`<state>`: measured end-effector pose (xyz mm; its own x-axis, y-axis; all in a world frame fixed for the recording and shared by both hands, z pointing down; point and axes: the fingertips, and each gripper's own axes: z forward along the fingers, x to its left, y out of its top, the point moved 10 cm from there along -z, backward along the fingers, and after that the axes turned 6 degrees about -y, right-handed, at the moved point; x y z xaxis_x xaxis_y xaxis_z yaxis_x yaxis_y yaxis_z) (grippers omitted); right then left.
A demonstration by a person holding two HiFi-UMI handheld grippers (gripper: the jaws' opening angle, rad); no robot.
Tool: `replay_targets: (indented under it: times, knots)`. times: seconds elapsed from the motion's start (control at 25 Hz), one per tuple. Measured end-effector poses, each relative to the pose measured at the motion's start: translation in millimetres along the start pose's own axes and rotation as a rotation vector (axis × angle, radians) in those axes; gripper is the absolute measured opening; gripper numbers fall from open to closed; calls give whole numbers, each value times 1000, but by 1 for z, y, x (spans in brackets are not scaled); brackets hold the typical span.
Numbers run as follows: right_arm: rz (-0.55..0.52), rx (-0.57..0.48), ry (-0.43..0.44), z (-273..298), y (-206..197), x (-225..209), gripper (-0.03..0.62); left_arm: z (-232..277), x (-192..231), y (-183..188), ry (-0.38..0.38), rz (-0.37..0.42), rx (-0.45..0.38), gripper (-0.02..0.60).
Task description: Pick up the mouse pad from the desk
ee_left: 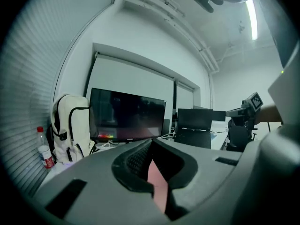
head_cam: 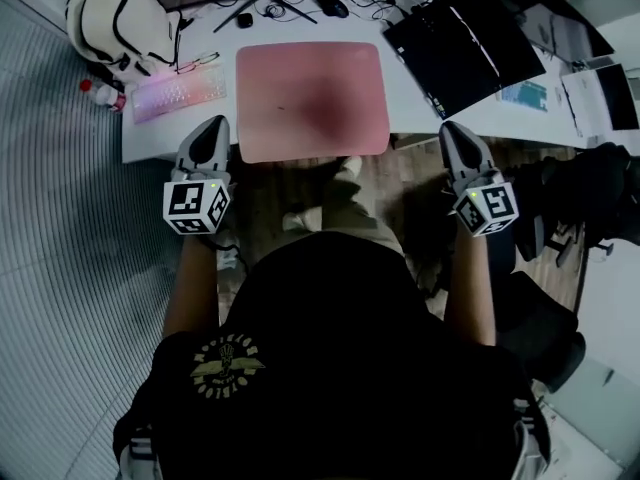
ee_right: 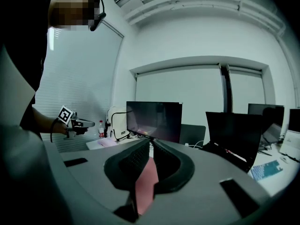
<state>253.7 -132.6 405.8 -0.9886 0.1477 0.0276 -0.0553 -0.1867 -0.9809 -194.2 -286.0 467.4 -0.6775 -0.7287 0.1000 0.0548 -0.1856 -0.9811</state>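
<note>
A pink mouse pad point(head_cam: 312, 98) lies flat on the white desk point(head_cam: 415, 98), its near edge at the desk's front edge. My left gripper point(head_cam: 213, 123) hovers at the desk's front, just left of the pad's near left corner, shut and empty. My right gripper point(head_cam: 453, 128) is off the desk's front edge, to the right of the pad's near right corner, also shut with nothing held. In the left gripper view the left gripper point(ee_left: 151, 142) shows a strip of the pad point(ee_left: 157, 184) beyond its closed jaws. The right gripper point(ee_right: 151, 145) likewise looks over the pad point(ee_right: 146, 182).
A pale keyboard point(head_cam: 180, 93), a water bottle point(head_cam: 100, 93) and a white backpack point(head_cam: 120, 18) sit left of the pad. A monitor point(ee_left: 126, 114) and a black mouse point(head_cam: 332, 6) stand behind it. An open laptop point(head_cam: 460, 43) lies to the right, and a black chair point(head_cam: 590, 188) stands by the desk.
</note>
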Motion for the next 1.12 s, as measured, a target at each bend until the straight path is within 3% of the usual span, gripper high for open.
replay_targets:
  times: [0.2,0.48,0.68,1.12]
  knots:
    - [33,44,-21,16,-42,-19,15,15,8,-32,28,-30,88,6]
    - [88,140,36,56,-101,-31,17,42,18,-67,61,-83,160,6]
    - [108,241,55,77,-142,-39,20,53,28,-107,83,-149,260,6]
    - [208,433,108,110,-226,-40,74,60,49,-201,41,-297,483,8]
